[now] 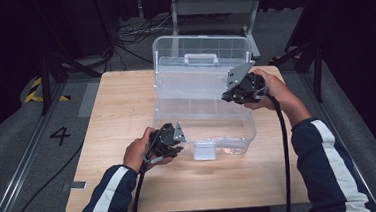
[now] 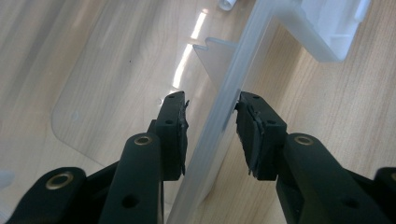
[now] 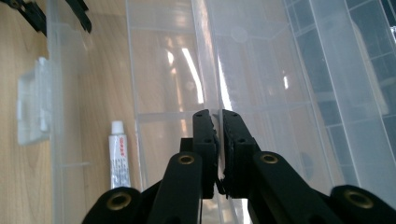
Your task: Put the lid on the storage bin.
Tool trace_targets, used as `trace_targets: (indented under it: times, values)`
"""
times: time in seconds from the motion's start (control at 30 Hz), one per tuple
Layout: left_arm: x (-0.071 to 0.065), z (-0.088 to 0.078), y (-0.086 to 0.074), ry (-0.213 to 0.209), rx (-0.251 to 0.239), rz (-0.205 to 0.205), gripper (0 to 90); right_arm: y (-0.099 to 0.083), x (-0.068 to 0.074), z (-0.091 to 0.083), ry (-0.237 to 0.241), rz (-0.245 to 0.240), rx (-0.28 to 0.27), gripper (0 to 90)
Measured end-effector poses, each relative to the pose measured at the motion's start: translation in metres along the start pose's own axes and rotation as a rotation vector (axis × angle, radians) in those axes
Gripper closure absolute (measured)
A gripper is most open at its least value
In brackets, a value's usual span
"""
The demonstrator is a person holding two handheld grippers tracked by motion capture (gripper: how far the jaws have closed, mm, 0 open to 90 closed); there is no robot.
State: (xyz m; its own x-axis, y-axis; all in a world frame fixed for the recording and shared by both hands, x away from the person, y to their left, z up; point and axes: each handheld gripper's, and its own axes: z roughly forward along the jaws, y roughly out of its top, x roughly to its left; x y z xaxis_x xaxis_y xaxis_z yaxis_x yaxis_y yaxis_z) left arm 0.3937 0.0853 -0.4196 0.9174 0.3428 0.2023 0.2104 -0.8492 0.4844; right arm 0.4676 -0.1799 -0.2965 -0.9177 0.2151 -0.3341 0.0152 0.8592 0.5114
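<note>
A clear plastic box (image 1: 228, 133) stands on the wooden table (image 1: 121, 105) with its lid (image 1: 202, 47) raised at the back. My left gripper (image 1: 182, 142) (image 2: 210, 105) is open astride the box's front wall (image 2: 219, 135), left of the white latch (image 1: 204, 150); one pad's tip touches the rim. My right gripper (image 1: 228, 95) (image 3: 215, 114) is shut on a thin clear edge at the box's back right, where lid and body meet. A small white tube (image 3: 118, 154) with red print lies on the box's floor.
Behind the table stand a grey metal frame (image 1: 214, 6) and loose cables (image 1: 131, 35) on the floor. Dark stands flank the table. The wood left of the box and along the near edge is bare. A person's sleeves (image 1: 325, 156) come in from below.
</note>
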Motion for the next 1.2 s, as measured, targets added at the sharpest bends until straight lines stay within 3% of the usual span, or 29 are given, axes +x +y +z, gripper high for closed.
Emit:
trace_targets:
  times: [0.13, 0.47, 0.57, 0.93, 1.2]
  values:
    - [0.0, 0.0, 0.0, 0.0, -0.001, 0.0, 63.4, -0.01, 0.0, 0.0, 0.012, 0.04, -0.078, 85.4]
    - [0.0, 0.0, -0.001, 0.001, -0.018, 0.0, 63.2, -0.02, 0.008, 0.0, -0.009, 0.065, -0.147, 84.0]
    - [0.0, 0.0, -0.002, 0.002, -0.021, 0.003, 63.1, -0.025, 0.01, 0.001, 0.009, 0.092, -0.192, 84.2]
    - [-0.001, 0.0, -0.003, 0.007, -0.037, 0.009, 63.0, -0.03, 0.018, 0.001, -0.005, 0.094, -0.221, 83.0]
    - [0.001, -0.001, -0.005, -0.007, -0.071, -0.01, 63.2, -0.038, 0.025, 0.003, -0.008, 0.135, -0.276, 81.6]
